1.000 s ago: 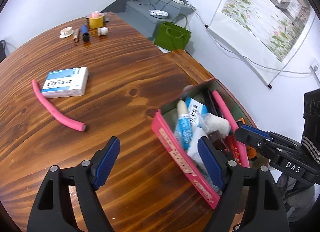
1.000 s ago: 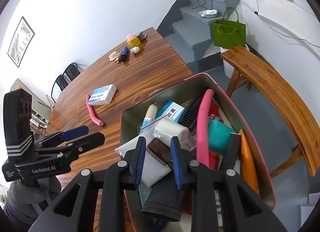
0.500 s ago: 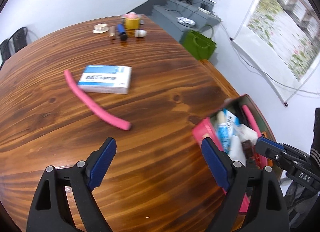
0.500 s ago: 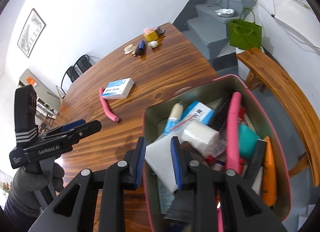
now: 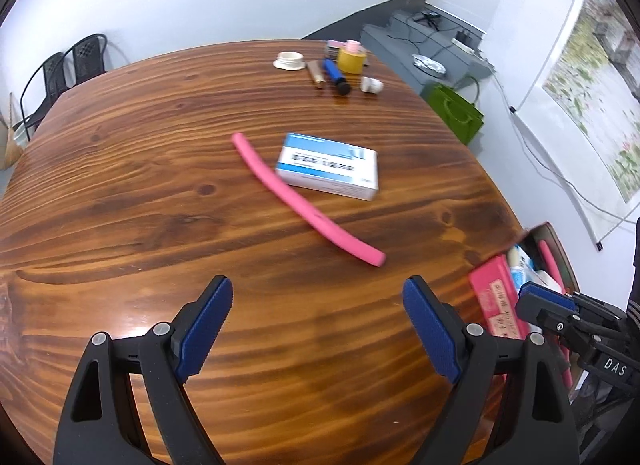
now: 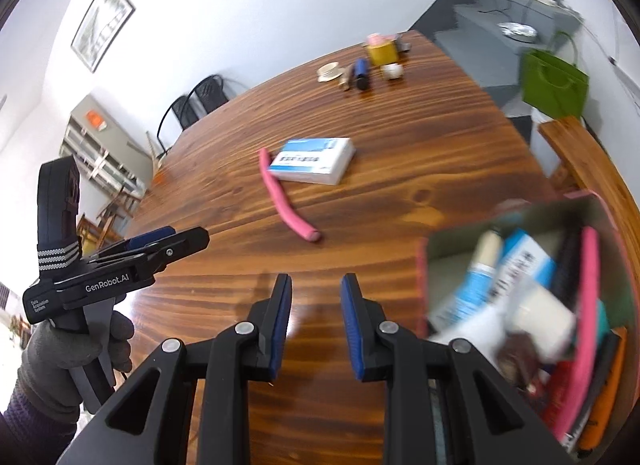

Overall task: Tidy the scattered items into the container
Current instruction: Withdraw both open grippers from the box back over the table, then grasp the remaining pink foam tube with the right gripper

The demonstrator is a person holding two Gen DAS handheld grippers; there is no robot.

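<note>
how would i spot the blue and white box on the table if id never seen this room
Start at the big wooden table and look to its middle, well short of the cluster of small items at the far end. The blue and white box lies flat there, beside a pink foam tube; it is the only flat rectangular carton.

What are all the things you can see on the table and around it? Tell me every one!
round wooden table: one, brown, under everything
long pink foam tube: one, pink, mid-table, touching the box
white and blue cardboard box: one, mid-table
pink-rimmed container full of items: one, at the table's right edge
yellow tape roll: one, far edge
dark blue tube: one, far edge
small white jar: one, far edge
green paper bag: one, on the floor
black chairs: two, by the wall
left gripper: fingers wide open, empty
right gripper: fingers narrowly apart, empty
grey gloved hand: one, holding the left gripper
</note>
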